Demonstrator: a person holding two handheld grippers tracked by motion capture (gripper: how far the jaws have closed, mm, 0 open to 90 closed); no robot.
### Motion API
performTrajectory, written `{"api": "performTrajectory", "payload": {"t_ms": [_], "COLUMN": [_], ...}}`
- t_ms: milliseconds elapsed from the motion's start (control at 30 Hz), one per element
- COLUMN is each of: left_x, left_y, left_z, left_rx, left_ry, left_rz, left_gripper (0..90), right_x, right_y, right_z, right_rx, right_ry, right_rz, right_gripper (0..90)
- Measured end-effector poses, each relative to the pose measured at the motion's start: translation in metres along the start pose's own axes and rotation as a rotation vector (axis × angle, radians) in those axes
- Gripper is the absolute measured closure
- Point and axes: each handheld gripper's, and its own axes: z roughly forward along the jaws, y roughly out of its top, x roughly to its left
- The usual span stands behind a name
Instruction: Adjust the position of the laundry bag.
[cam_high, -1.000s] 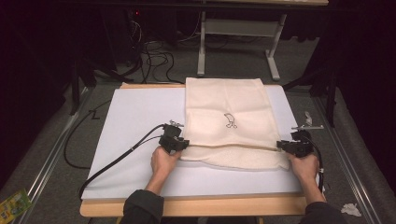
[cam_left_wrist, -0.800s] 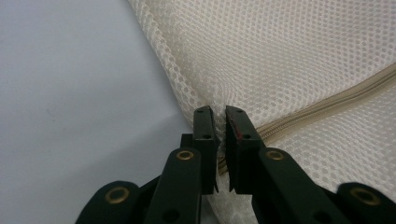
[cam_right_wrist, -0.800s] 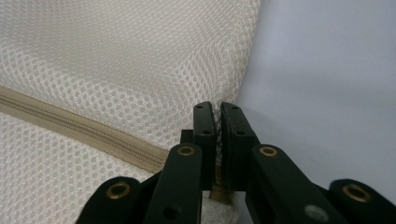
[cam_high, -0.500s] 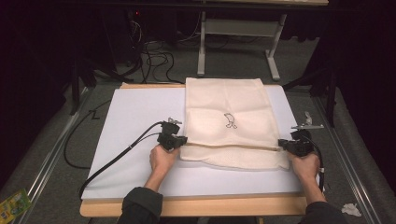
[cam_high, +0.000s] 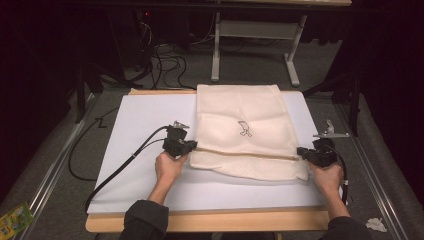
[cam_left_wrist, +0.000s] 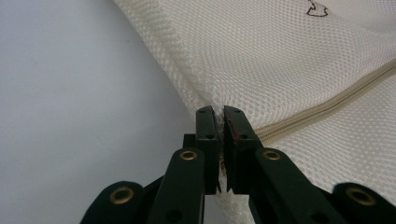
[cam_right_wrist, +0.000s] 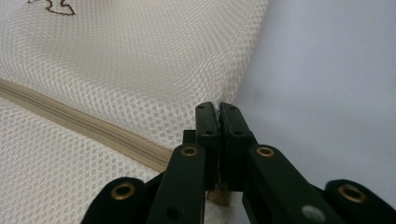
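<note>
On the white sheet covering the table, the bag lies right of centre, and since a second ago its zip line has crept a little farther from the person, so the near part seems to be folding over. The left gripper and right gripper are each pinched tight on the mesh at opposite side edges, beside the zip. The bag's far edge reaches the table's far edge, while bare sheet lies open to the left and near side.
</note>
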Motion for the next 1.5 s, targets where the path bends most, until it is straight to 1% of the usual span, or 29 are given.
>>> {"api": "performTrajectory", "payload": {"t_ms": [133,233,333,467,800,933,1200,1367,1433,1500], "left_x": [0.002,0.003,0.005,0.010,0.017,0.022,0.026,0.029,0.030,0.032], "left_y": [0.001,0.001,-0.001,-0.003,-0.008,-0.012,-0.018,-0.021,-0.024,-0.026], "left_z": [-0.007,-0.010,-0.014,-0.022,-0.033,-0.039,-0.045,-0.049,-0.050,-0.051], "left_rx": [-0.020,-0.024,-0.028,-0.044,-0.055,-0.067,-0.067,-0.077,-0.070,-0.072], "left_ry": [0.014,0.017,0.021,0.022,0.031,0.033,0.039,0.041,0.045,0.044], "left_rz": [0.005,0.007,0.008,0.001,-0.007,-0.012,-0.011,-0.023,-0.017,-0.020], "left_gripper": [85.9,85.9,85.9,85.9,85.9,85.9,85.9,85.9,85.8,85.8], "right_x": [0.004,0.008,0.012,0.016,0.026,0.032,0.038,0.042,0.044,0.045], "right_y": [0.003,0.007,0.010,0.011,0.013,0.015,0.015,0.015,0.015,0.015], "right_z": [-0.002,-0.005,-0.006,-0.006,-0.003,-0.003,-0.001,0.000,-0.001,-0.002], "right_rx": [-0.013,-0.020,-0.024,-0.027,-0.032,-0.037,-0.033,-0.036,-0.042,-0.041], "right_ry": [0.015,0.017,0.027,0.041,0.070,0.086,0.105,0.119,0.127,0.133], "right_rz": [-0.010,-0.026,-0.028,-0.039,-0.054,-0.064,-0.070,-0.074,-0.080,-0.081], "right_gripper": [88.9,88.9,89.0,89.0,89.1,89.1,89.1,89.1,89.1,89.1]}}
